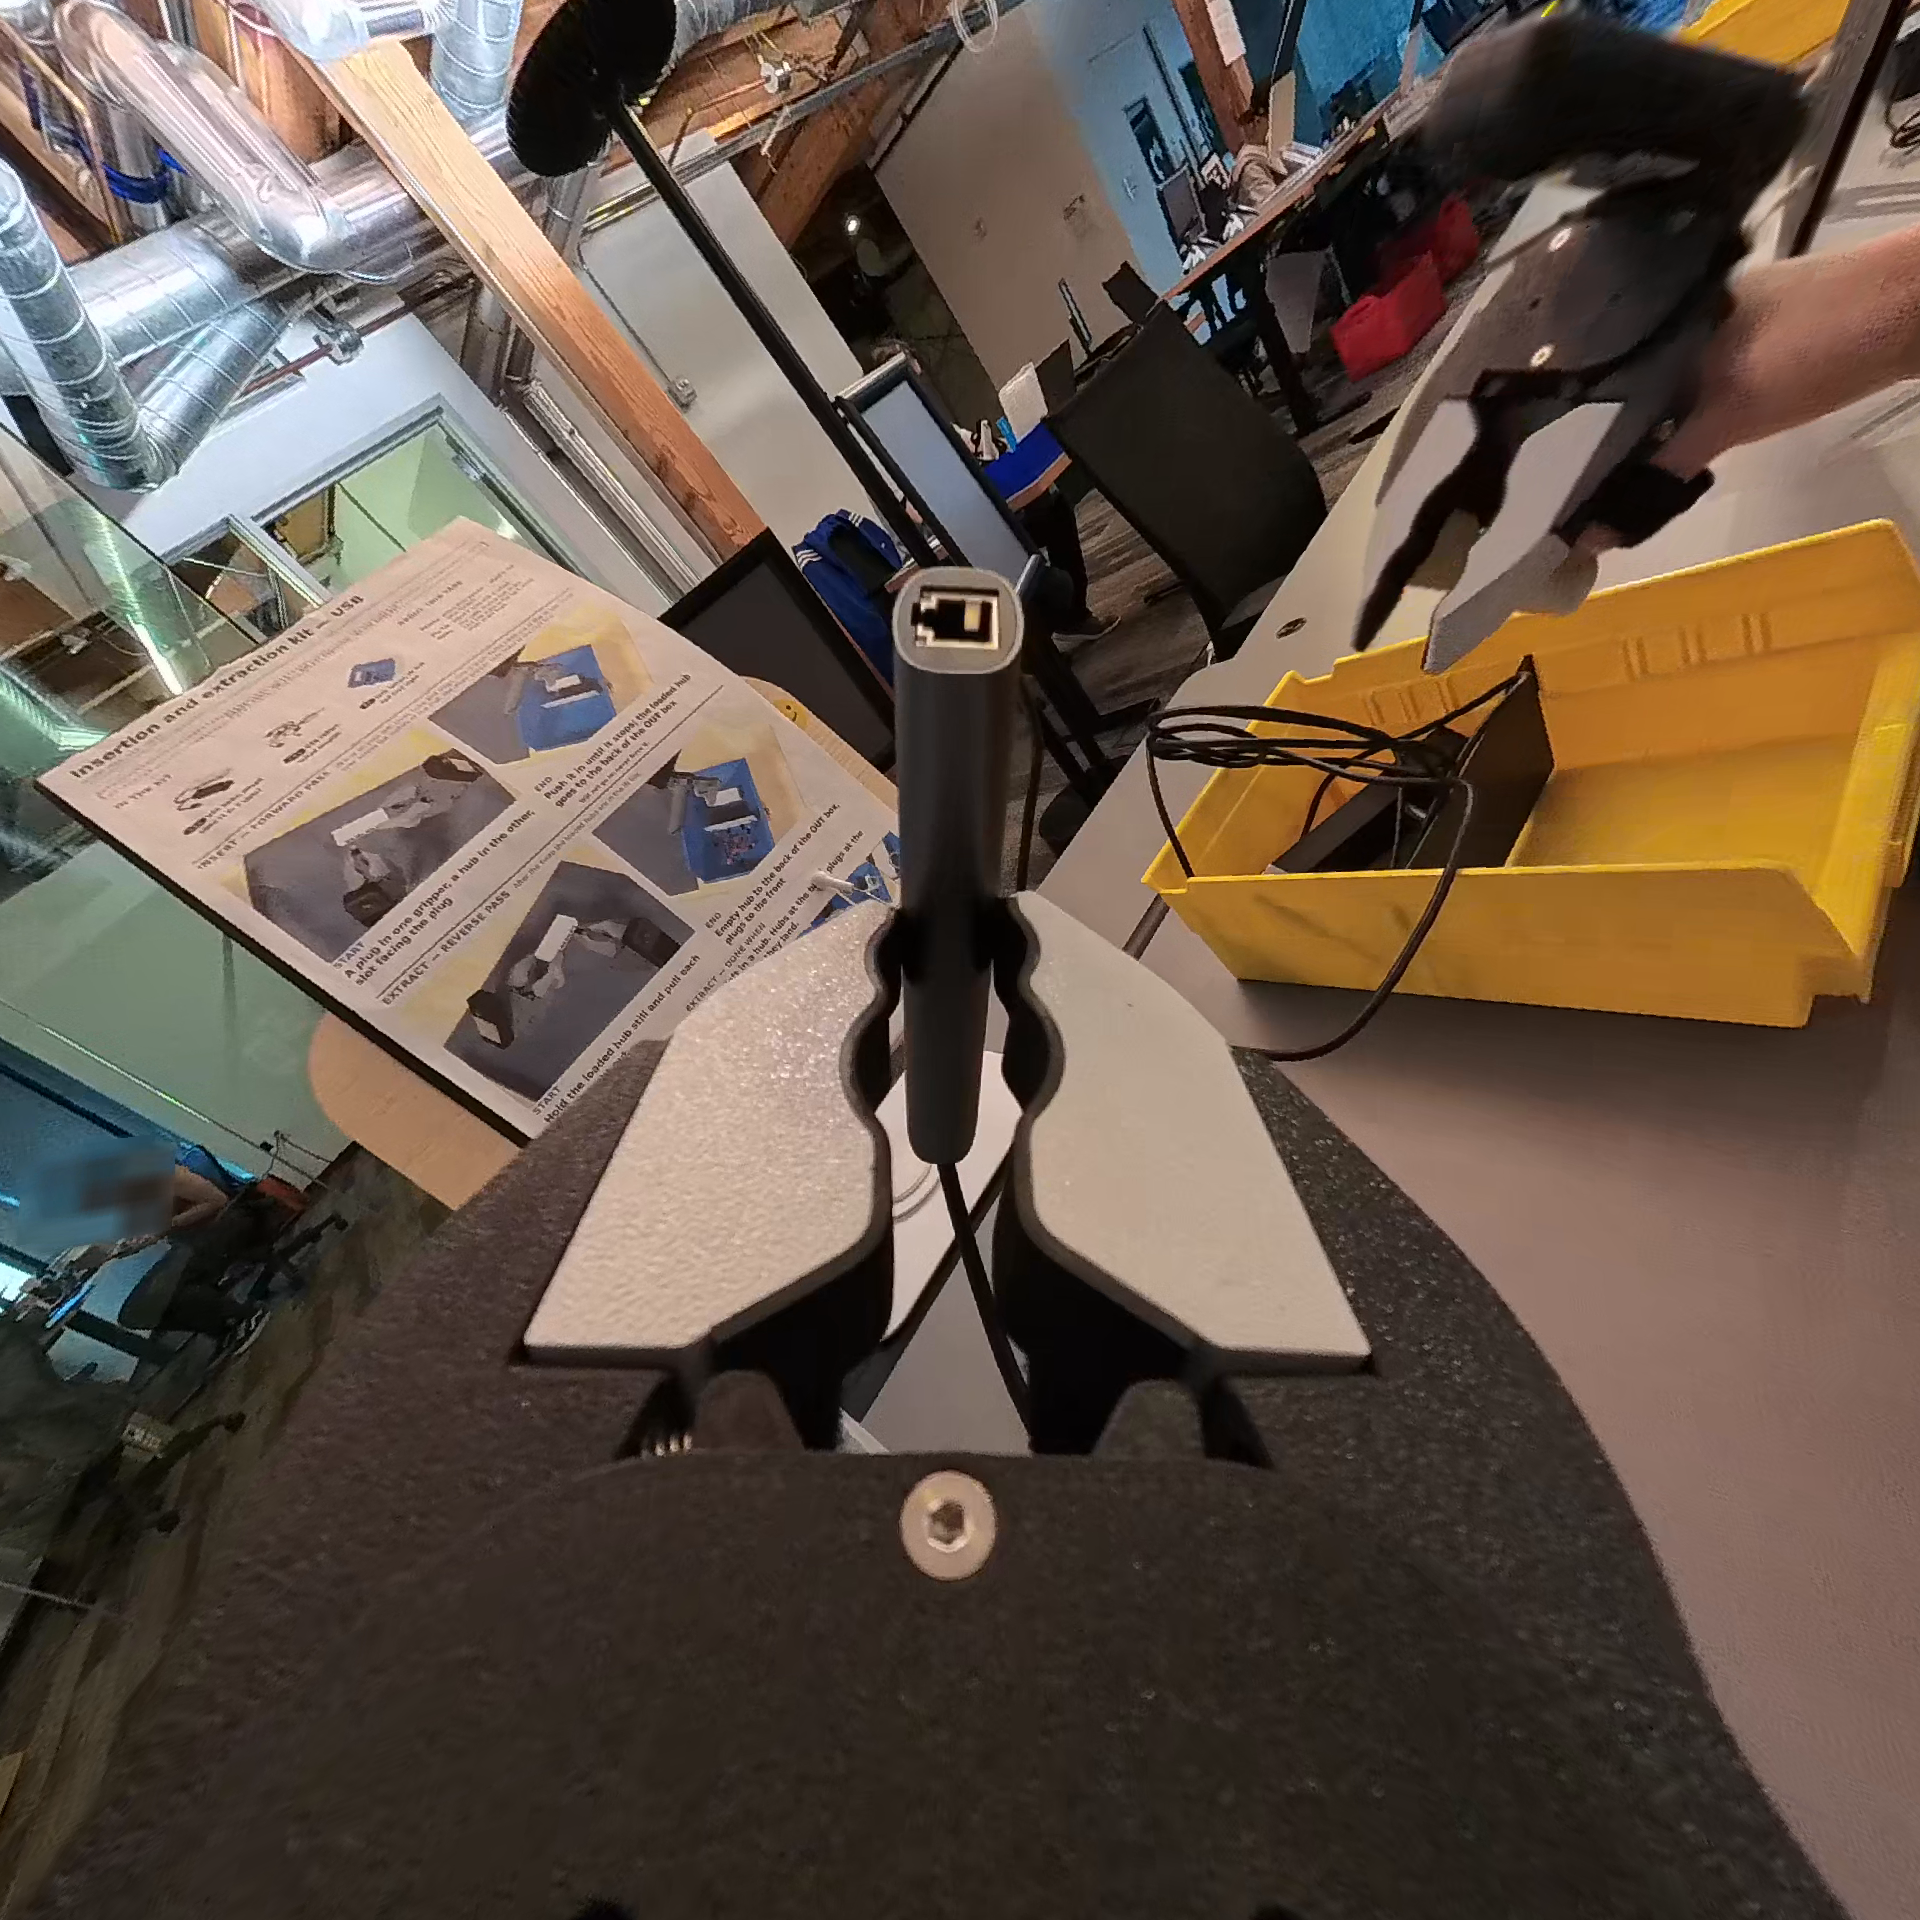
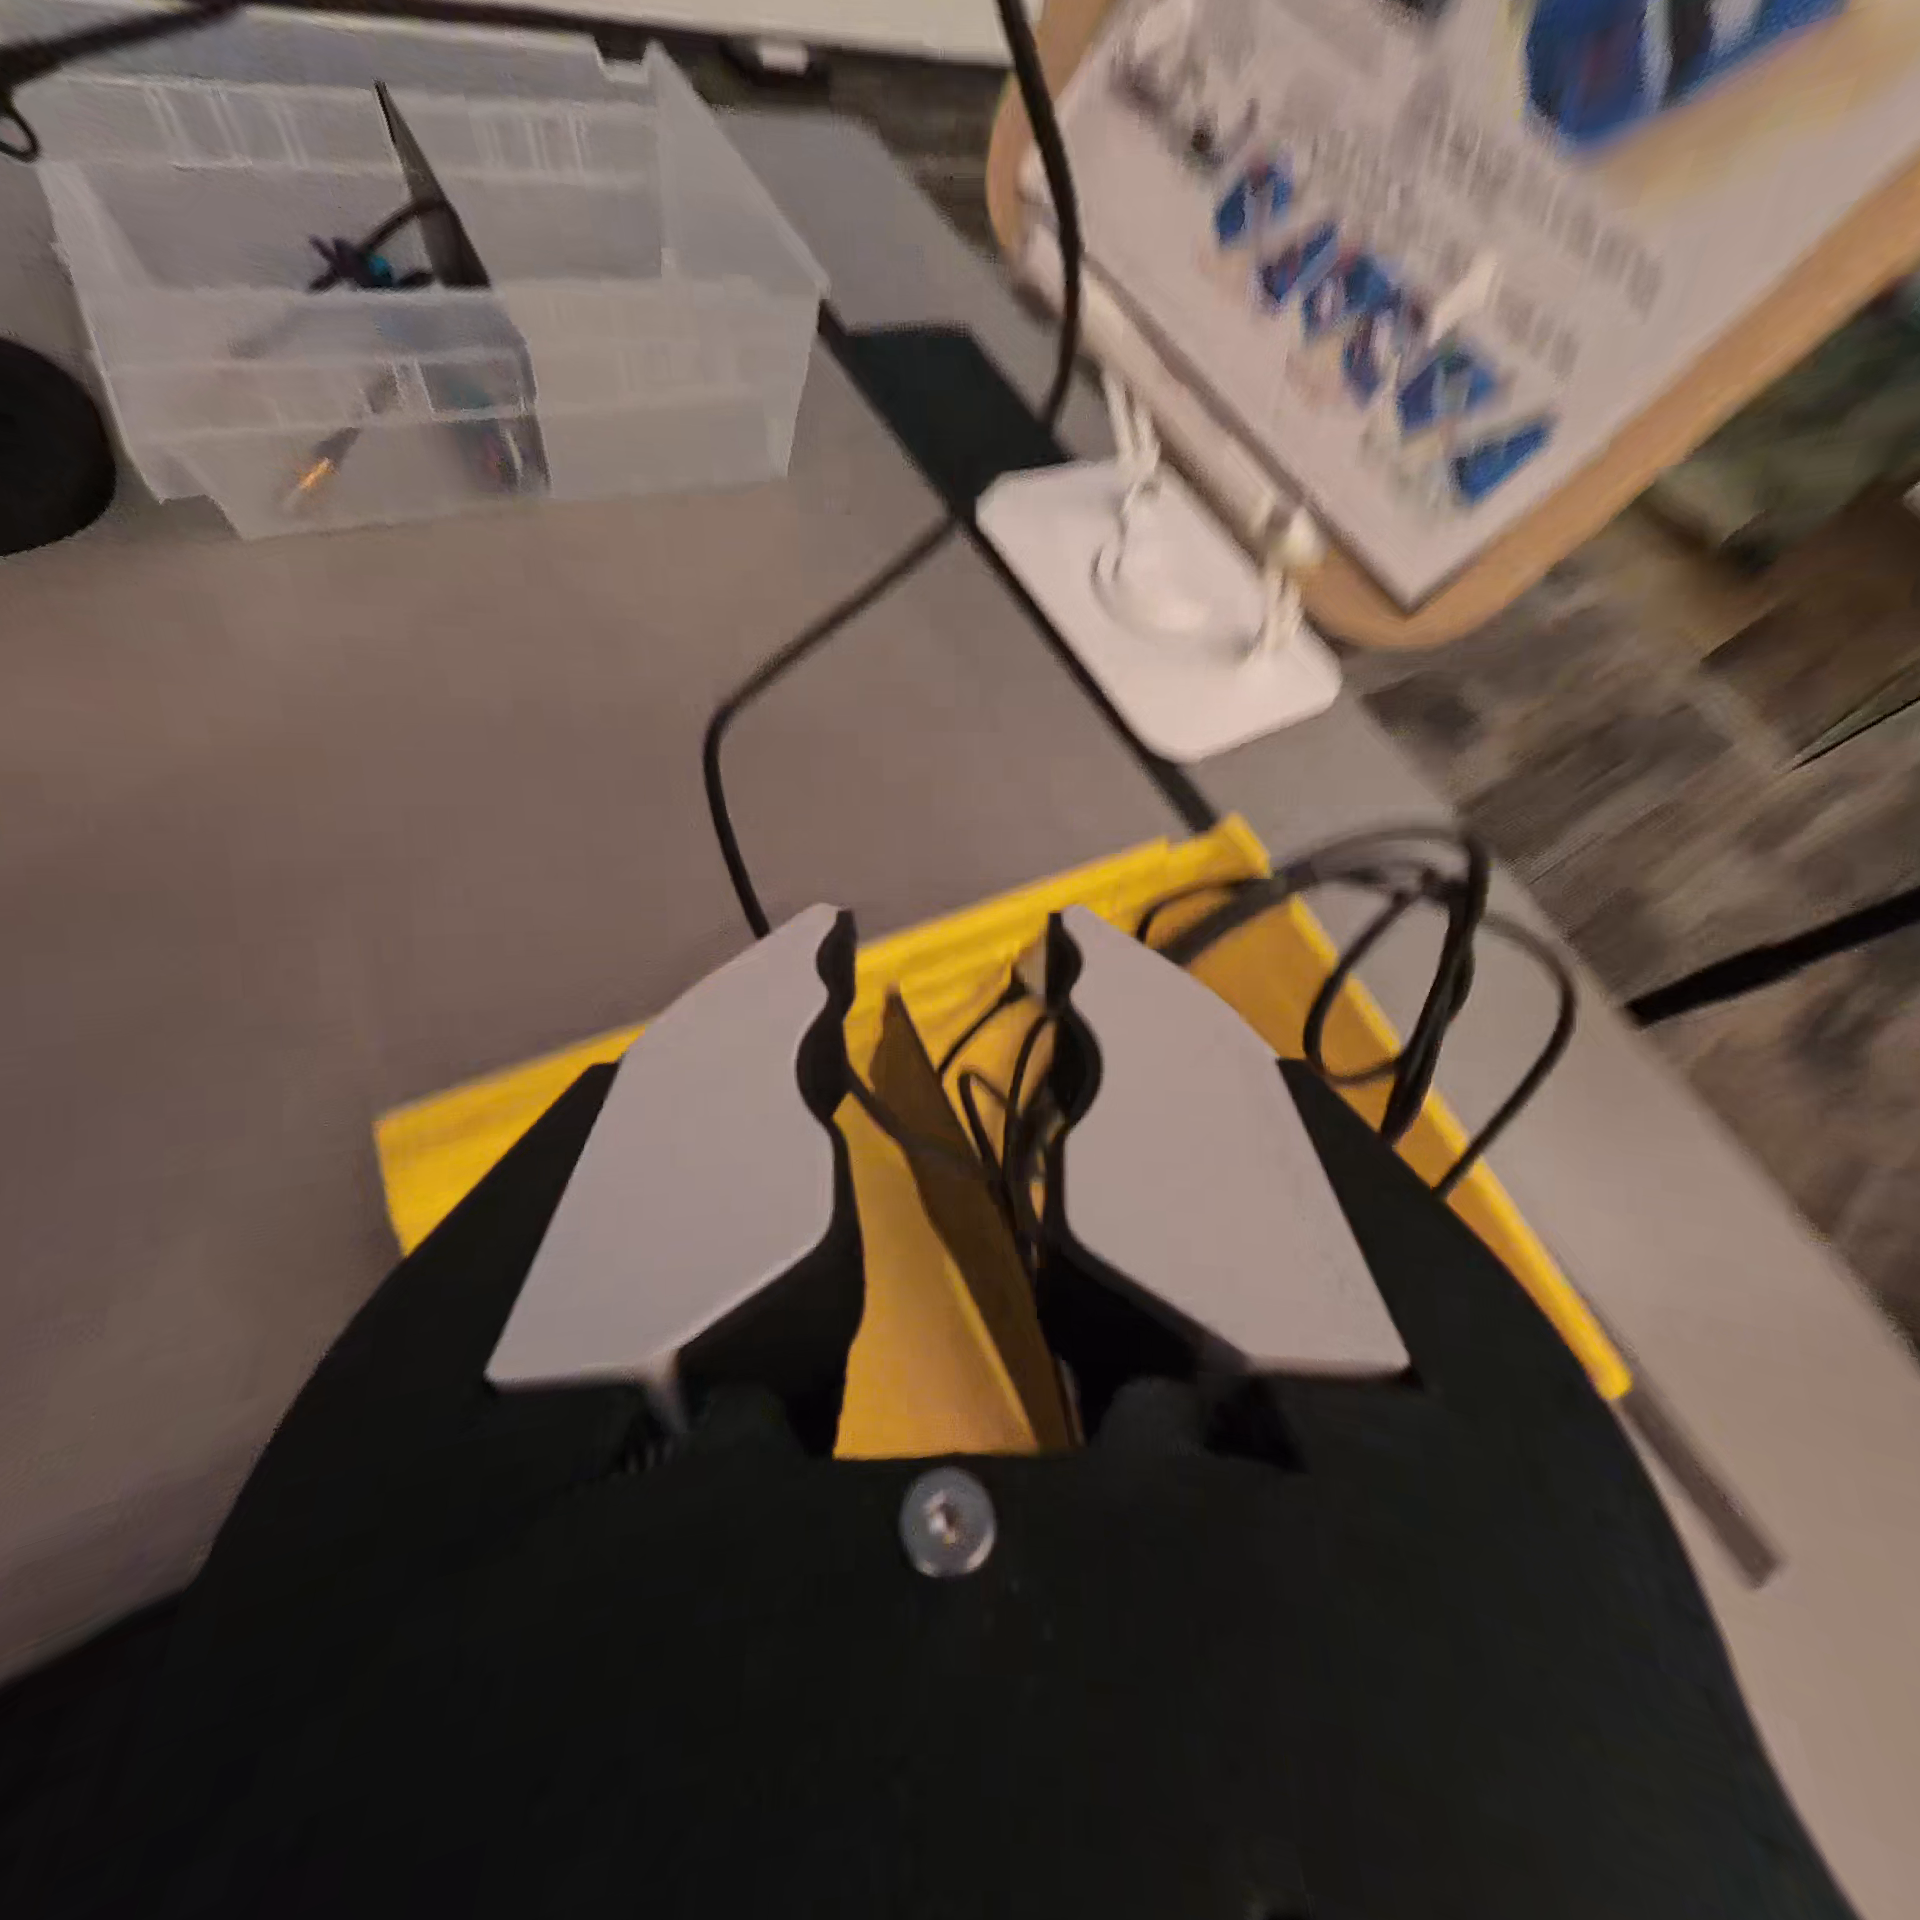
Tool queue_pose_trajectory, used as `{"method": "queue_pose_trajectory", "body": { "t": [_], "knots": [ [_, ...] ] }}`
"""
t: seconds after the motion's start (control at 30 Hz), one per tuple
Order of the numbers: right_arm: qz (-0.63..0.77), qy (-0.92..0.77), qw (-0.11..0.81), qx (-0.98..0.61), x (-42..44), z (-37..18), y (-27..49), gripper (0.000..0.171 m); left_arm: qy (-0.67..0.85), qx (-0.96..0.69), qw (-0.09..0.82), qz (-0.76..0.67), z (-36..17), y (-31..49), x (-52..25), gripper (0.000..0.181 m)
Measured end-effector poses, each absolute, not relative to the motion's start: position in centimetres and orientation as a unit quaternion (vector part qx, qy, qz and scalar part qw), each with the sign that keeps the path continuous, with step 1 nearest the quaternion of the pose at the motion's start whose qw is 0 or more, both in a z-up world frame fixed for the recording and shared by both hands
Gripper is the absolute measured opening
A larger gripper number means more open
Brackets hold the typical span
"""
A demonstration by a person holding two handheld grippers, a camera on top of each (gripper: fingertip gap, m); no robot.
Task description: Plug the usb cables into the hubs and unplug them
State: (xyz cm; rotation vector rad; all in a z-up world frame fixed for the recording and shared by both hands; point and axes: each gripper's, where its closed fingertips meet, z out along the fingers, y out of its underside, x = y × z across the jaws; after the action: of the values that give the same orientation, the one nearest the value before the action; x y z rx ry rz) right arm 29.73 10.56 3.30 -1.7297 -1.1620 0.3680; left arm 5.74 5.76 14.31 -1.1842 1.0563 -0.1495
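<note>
At left we pinch the hub (image 1: 956,883) in our left gripper (image 1: 951,935), long axis pointing away, end port clear. To its right our right gripper (image 2: 948,935), fingers spread and empty, hangs above the cables (image 2: 1023,1101) in the yellow bin (image 2: 1351,1049), nearer them.

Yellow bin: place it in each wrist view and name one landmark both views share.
Left wrist view: the yellow bin sits at right on the grey table, under the right gripper.
Right wrist view: yellow bin lies centre, seen between the open fingers.
Shared landmark: the instruction board.
</note>
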Motion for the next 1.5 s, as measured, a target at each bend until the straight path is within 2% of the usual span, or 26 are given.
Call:
{"method": "queue_pose_trajectory", "body": {
  "t": [0.13,0.27,0.43,0.53,0.67,0.7,0.8,0.9,0.97,1.07,1.2,1.37,1.5],
  "knots": [
    [0.128,-0.515,0.549,-0.645,22.5,6.5,8.0,0.051,0.492,-0.526,0.691,-0.065,13.8,5.4,6.3,0.016],
    [0.141,-0.542,0.613,-0.557,16.7,12.0,5.3,0.057,0.519,-0.523,0.673,-0.063,12.9,5.0,7.0,0.016],
    [0.089,-0.658,0.596,-0.451,10.6,15.2,1.5,0.058,0.549,-0.526,0.646,-0.065,11.6,4.8,7.8,0.016],
    [0.036,-0.710,0.553,-0.435,8.4,14.8,1.5,0.052,0.568,-0.522,0.634,-0.059,10.8,4.5,8.5,0.016],
    [-0.033,-0.758,0.481,-0.439,7.7,13.0,2.2,0.030,0.587,-0.514,0.624,-0.055,10.2,3.9,9.2,0.016],
    [-0.038,-0.771,0.458,-0.440,7.7,12.3,2.0,0.020,0.592,-0.510,0.621,-0.054,10.0,3.8,9.4,0.016],
    [-0.063,-0.773,0.439,-0.454,8.0,12.1,2.1,0.019,0.594,-0.490,0.637,-0.030,10.1,3.9,9.7,0.016],
    [-0.036,-0.749,0.442,-0.491,9.6,13.3,2.8,0.019,0.555,-0.477,0.681,-0.038,12.0,3.8,9.6,0.025],
    [-0.063,-0.722,0.444,-0.527,12.6,14.4,4.9,0.019,0.528,-0.462,0.712,-0.036,13.7,3.4,8.6,0.019],
    [-0.101,-0.645,0.459,-0.602,19.5,16.7,9.3,0.019,0.527,-0.464,0.710,-0.056,14.5,2.6,7.5,0.008],
    [-0.024,-0.516,0.455,-0.726,29.8,18.6,12.7,0.019,0.529,-0.479,0.697,-0.065,14.2,3.0,7.0,0.007],
    [0.073,-0.418,0.417,-0.804,38.4,14.8,13.9,0.018,0.540,-0.494,0.679,-0.053,13.0,3.8,7.3,0.006],
    [0.052,-0.388,0.373,-0.841,42.0,8.7,15.2,0.018,0.547,-0.500,0.670,-0.047,12.4,4.1,7.6,0.006]
  ]
}}
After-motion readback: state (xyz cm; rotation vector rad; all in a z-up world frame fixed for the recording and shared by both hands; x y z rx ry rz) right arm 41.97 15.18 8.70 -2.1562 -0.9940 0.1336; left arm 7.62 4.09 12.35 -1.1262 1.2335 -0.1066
